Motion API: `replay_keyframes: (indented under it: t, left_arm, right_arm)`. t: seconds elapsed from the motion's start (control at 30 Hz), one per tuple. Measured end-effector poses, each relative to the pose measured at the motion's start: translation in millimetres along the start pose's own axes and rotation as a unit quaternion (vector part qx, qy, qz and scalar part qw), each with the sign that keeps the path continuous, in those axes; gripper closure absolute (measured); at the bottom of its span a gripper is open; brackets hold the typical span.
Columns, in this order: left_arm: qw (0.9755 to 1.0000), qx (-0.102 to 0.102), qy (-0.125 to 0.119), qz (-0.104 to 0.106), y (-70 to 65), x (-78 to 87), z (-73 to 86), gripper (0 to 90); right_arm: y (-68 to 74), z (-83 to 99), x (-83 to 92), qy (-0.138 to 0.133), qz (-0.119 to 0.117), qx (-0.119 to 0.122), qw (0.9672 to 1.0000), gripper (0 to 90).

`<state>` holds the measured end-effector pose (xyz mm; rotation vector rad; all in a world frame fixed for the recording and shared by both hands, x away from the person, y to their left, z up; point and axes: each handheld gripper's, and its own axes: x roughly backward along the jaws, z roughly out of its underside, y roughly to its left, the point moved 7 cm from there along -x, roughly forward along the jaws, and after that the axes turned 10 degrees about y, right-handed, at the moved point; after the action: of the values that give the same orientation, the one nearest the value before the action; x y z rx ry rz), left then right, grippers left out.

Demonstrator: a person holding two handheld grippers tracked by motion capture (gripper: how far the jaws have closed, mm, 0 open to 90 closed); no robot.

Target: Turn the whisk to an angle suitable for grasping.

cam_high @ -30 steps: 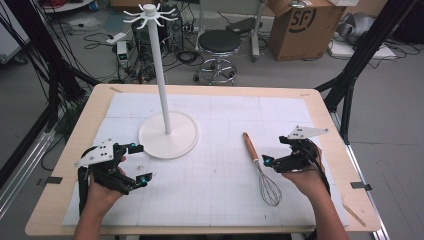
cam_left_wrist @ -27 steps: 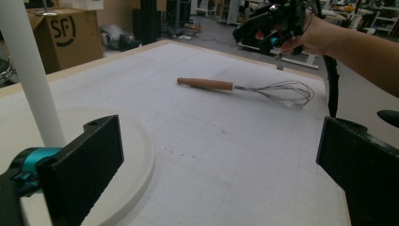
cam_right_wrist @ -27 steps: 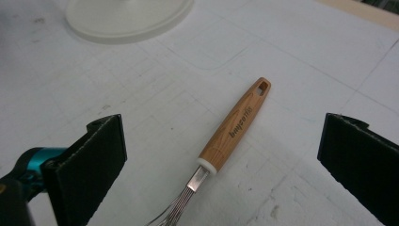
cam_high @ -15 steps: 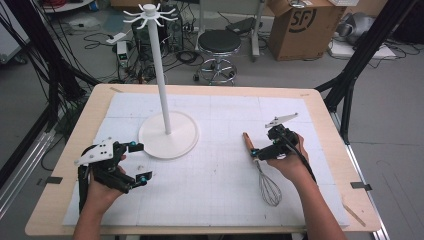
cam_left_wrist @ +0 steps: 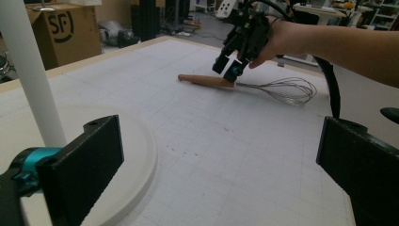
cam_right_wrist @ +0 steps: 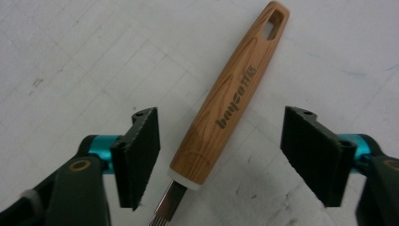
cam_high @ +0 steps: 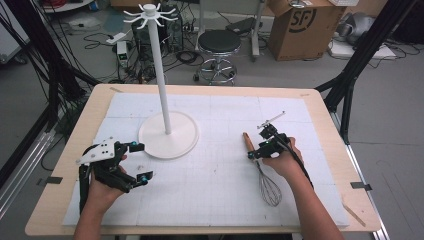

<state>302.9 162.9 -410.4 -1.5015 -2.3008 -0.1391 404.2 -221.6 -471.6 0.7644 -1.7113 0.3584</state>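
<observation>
On the table [cam_high: 320, 107], one whisk [cam_high: 261, 167].

left tool [cam_high: 135, 162]: black jaws; teal joints; grey plate | right tool [cam_right_wrist: 221, 155]: black pads; teal screws

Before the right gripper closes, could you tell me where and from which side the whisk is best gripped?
Grip the whisk on its wooden handle, coming straight down from above with a jaw on either long side. It lies flat on the mat, and the handle is thick and solid while the wire loops would likely flex. The right gripper, open, already straddles the handle's lower end.
</observation>
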Motion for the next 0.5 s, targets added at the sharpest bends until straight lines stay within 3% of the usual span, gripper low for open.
replay_keyframes:
  t: [0.07,0.13,0.2,0.3,0.43,0.47,0.5]
  left_arm:
    - [1.0000,0.000,-0.001,0.000,-0.2,-0.2,-0.3,1.7]
    - [1.0000,0.001,-0.001,0.001,-0.4,-0.1,-0.4,1.7]
    - [1.0000,0.001,-0.001,0.000,-0.5,0.0,-0.4,1.7]
    - [1.0000,0.001,-0.002,0.000,-0.3,0.5,-0.4,1.7]
    - [1.0000,0.001,-0.001,0.001,-0.6,0.3,-0.4,1.7]
    - [1.0000,0.001,-0.001,0.001,-0.6,0.3,-0.4,1.7]
    - [1.0000,0.001,-0.001,0.001,-0.7,0.2,-0.4,1.7]
  right_arm:
    - [0.9,0.5,-2.6,0.006,-0.002,0.002,1.0000,36.6]
    - [4.8,3.0,-12.0,0.041,-0.002,0.007,0.9991,41.6]
    - [6.8,3.6,-12.9,0.053,0.025,0.021,0.9981,47.9]
    - [7.8,3.2,-13.3,0.053,0.037,0.029,0.9975,50.9]
    - [10.0,4.2,-11.7,0.057,0.030,0.036,0.9973,65.0]
    - [10.0,4.2,-11.7,0.057,0.030,0.036,0.9973,65.0]
    - [12.1,4.2,-12.0,0.060,0.032,0.051,0.9964,68.9]
